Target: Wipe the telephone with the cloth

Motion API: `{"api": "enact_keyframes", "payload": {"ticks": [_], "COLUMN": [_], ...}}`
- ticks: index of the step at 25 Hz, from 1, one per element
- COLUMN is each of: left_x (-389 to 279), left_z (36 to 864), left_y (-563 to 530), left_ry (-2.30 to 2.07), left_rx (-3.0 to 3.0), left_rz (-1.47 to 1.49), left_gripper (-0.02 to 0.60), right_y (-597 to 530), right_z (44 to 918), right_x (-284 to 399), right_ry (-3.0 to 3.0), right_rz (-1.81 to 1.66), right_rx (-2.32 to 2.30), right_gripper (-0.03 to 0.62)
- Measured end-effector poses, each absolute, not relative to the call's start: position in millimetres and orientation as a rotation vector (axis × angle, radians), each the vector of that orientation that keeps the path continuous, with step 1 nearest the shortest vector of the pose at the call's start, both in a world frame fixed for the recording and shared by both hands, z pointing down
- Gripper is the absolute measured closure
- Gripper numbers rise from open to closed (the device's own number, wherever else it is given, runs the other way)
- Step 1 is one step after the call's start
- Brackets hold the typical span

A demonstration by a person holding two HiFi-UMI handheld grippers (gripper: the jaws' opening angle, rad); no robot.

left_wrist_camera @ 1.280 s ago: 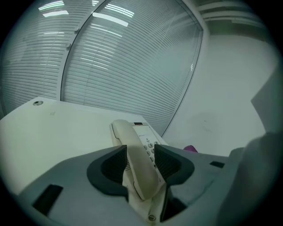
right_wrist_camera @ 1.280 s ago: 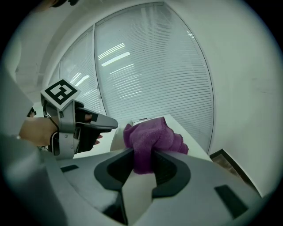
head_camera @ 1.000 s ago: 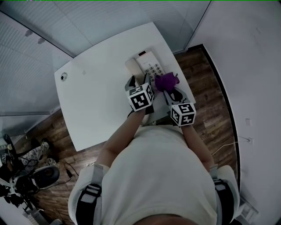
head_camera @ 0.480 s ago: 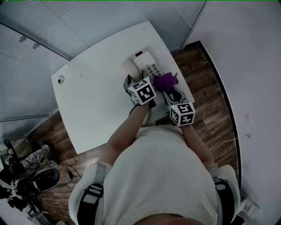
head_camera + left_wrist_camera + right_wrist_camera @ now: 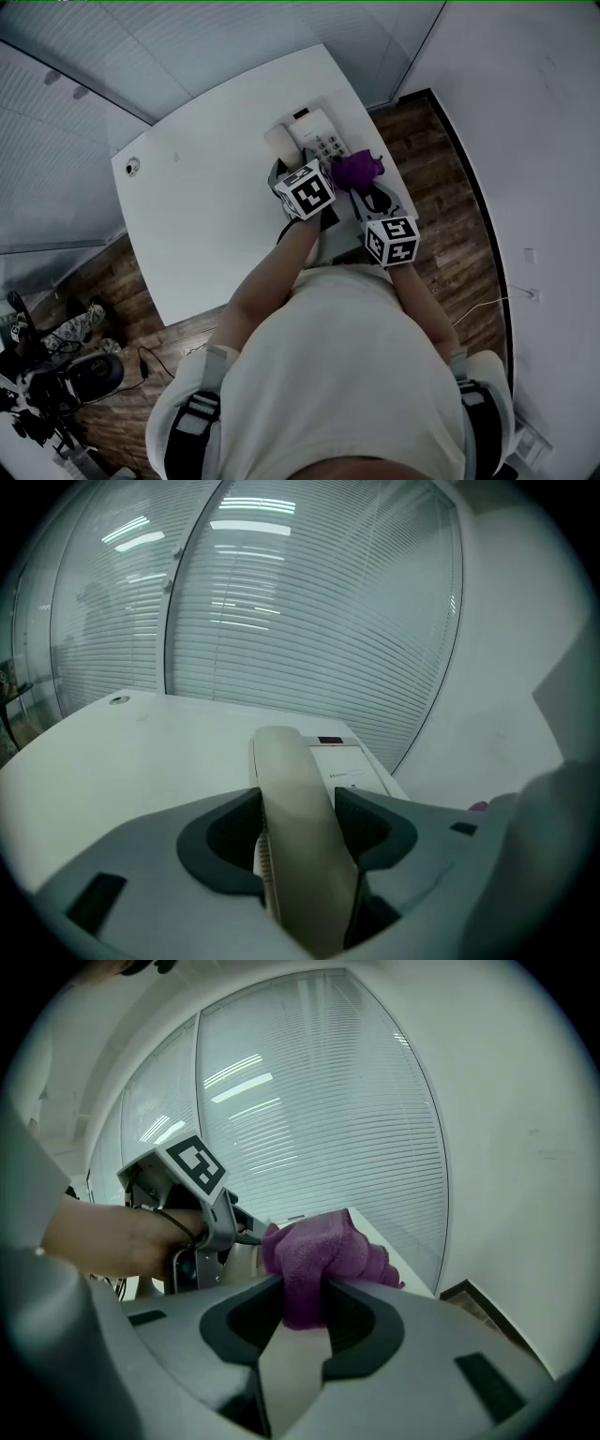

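- Looking at a beige telephone (image 5: 319, 142) parked at the far right corner of the white bench (image 5: 197, 206), with the keypad on the right half and the handset (image 5: 277, 141) lying along the left side.
- Got the purple cloth (image 5: 314, 1255) pinched tight in the right tool (image 5: 302, 1288), bunched up and poking out past the tips.
- Holding that cloth at the near right end of the telephone, either touching it or just above it. Hard to say which from up top.
- Closing the left tool (image 5: 298, 794) in on the handset right now, with the handset sitting between the pads and both pads looking snug against its sides.
- Can't tell whether the handset is lifted yet or just being steadied where it lies.
- Reads like the early part of the wipe: sorting out the handset on the left so the cloth can work the body on the right.
- Next up, probably: firm up that left pinch, then press the cloth flat onto the keypad and drag it across.
- Best to go gently, since the right edge of the bench looks close and a hard push could slide the telephone toward it.
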State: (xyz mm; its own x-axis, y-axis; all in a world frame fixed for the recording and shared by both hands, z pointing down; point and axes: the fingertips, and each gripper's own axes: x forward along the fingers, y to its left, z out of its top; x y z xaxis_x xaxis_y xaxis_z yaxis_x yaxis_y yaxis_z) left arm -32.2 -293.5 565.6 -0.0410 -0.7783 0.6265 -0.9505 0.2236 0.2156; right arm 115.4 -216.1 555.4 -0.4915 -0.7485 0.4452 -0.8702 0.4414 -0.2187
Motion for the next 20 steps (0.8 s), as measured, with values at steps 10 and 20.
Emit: {"api": "enact_keyframes", "payload": {"ticks": [10, 20], "left_x": [-36.2, -14.8], "left_z": [552.4, 519.3], "left_y": [-282.8, -259.2], "left_ry": [-1.743, -1.474], "left_rx": [1.662, 1.838], "left_rz": [0.189, -0.038], "left_gripper": [0.344, 0.347], "right_y": [-218.2, -230.8], "right_z": [546.4, 519.3], "right_x": [115.0, 115.2], "right_ry": [-2.439, -2.492], "right_rz": [0.573, 0.508], "right_rx": [1.398, 1.434], "right_gripper": [0.467, 0.467]}}
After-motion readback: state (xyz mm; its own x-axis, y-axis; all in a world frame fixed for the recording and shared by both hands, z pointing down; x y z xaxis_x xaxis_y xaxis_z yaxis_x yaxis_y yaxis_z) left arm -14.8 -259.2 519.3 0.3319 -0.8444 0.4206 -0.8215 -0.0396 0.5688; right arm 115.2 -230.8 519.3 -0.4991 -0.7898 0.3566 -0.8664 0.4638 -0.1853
